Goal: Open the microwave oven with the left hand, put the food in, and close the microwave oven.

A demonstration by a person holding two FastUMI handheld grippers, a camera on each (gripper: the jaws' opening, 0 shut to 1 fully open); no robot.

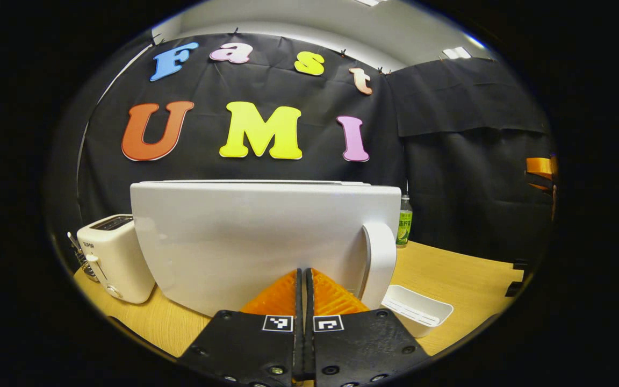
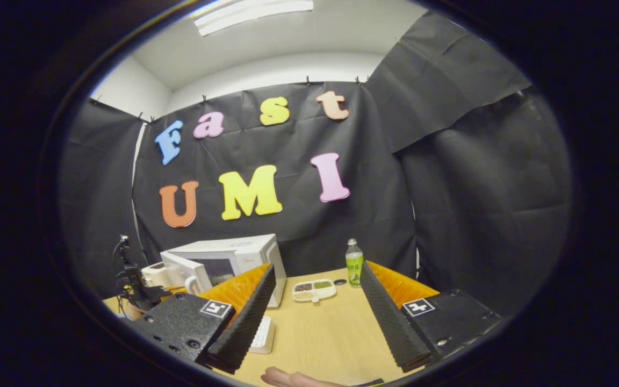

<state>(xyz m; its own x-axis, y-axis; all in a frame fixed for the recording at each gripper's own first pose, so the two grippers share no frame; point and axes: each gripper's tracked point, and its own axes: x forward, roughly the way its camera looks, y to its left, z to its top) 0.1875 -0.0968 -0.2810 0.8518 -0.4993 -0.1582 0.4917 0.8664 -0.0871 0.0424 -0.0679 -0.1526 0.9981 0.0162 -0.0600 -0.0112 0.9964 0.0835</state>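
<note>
Left gripper, fingers together and empty, faced the microwave door, likely light and stiff on its hinge, best hooked by its right-edge handle

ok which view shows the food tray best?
Right gripper view: the food tray lies whole on the table, its filled compartments seen from above, left of the green bottle. Left gripper view gives a white tray side-on by the microwave door; contents hidden, possibly a different tray.
</note>
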